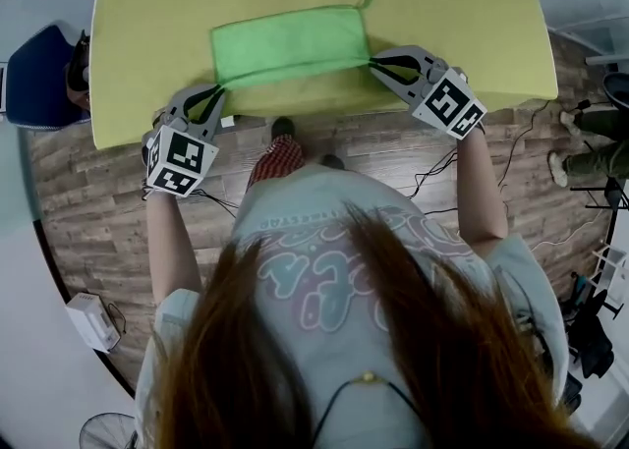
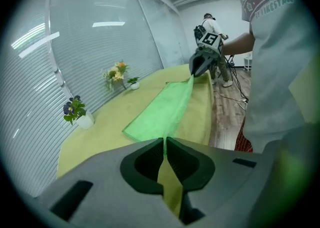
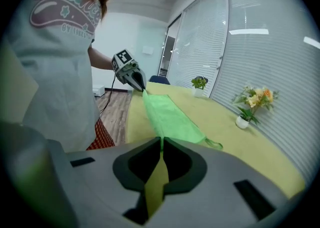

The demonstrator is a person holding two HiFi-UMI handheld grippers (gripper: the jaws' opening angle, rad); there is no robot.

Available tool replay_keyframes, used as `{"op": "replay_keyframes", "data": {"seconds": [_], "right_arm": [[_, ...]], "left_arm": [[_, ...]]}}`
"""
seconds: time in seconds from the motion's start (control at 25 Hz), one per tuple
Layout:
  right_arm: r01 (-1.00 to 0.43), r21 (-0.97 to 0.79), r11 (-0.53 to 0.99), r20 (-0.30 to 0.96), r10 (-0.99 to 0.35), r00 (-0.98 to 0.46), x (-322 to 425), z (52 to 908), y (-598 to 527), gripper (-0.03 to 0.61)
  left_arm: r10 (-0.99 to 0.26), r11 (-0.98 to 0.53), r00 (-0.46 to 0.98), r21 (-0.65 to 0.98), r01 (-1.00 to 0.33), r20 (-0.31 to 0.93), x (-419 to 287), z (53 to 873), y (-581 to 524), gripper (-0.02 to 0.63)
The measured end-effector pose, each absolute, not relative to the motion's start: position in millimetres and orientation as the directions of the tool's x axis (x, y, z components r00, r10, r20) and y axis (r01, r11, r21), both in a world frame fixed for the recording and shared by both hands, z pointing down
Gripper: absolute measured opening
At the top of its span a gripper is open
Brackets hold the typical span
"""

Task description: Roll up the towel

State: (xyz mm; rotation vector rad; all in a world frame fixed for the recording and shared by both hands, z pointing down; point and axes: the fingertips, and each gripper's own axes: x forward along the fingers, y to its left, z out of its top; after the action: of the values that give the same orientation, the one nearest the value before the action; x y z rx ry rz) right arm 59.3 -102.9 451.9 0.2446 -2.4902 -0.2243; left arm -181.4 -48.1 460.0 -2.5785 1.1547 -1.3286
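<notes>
A bright green towel [image 1: 290, 42] lies flat across the yellow-green table [image 1: 452, 5], near its front edge, with a small loop at its far right corner. My left gripper [image 1: 218, 91] is shut on the towel's near left corner. My right gripper [image 1: 371, 62] is shut on the near right corner. In the left gripper view the towel [image 2: 162, 110] runs from my closed left gripper [image 2: 164, 139] to the right gripper [image 2: 199, 65]. The right gripper view shows the towel [image 3: 167, 117] stretching from the right gripper [image 3: 161, 139] to the left gripper [image 3: 136, 81].
Small flower pots [image 2: 75, 111] and a bouquet [image 2: 117, 75] stand along the table's far side by the blinds. A blue chair [image 1: 39, 79] is at the table's left end. Cables [image 1: 442, 177] trail over the wooden floor, and another person's legs [image 1: 590, 142] are at the right.
</notes>
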Motion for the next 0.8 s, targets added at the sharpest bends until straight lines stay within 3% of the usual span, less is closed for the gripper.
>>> {"op": "replay_keyframes", "data": {"seconds": [0.32, 0.8], "right_arm": [[-0.132, 0.096, 0.987, 0.625, -0.163, -0.764, 61, 458, -116, 0.021], [-0.191, 0.134, 0.972, 0.647, -0.232, -0.726, 57, 464, -130, 0.032]], "left_arm": [[-0.572, -0.736, 0.386, -0.245, -0.631, 0.724, -184, 457, -64, 0.026], [-0.560, -0.749, 0.315, -0.305, -0.589, 0.767, -185, 465, -77, 0.028]]}}
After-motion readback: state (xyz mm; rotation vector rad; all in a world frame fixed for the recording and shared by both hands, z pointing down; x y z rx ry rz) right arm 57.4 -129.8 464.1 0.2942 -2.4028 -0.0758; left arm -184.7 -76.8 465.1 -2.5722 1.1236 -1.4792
